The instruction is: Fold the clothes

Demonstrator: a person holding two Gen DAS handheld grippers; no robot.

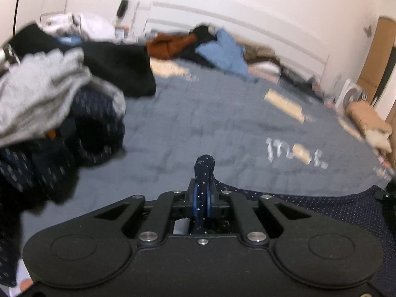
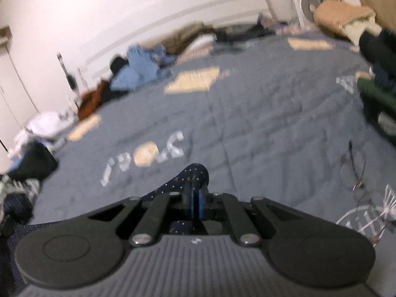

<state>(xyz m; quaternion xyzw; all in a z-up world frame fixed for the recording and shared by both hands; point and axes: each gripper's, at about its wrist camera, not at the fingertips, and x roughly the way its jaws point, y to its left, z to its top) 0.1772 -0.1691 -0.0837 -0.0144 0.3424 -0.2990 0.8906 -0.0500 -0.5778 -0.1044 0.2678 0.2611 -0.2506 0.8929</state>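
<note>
Navy dotted garment (image 1: 204,170) pinched in left tool (image 1: 202,193); right tool (image 2: 196,198) clamps its other edge, above blue bedspread (image 1: 198,113).

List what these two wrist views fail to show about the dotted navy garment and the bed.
- Dotted navy garment: type unknown; both views, hidden under the left gripper and right gripper.
- Quilt lettering: unreadable, motion blur.
- Clothes pile: left view, cut off by the edge.

We see a navy garment (image 1: 203,170) speckled with pale dots, a grey-blue quilted bedspread (image 1: 222,113) with cream patches, a grey garment (image 1: 42,94), and light blue (image 1: 222,52) and rust-brown (image 1: 168,45) clothes.
</note>
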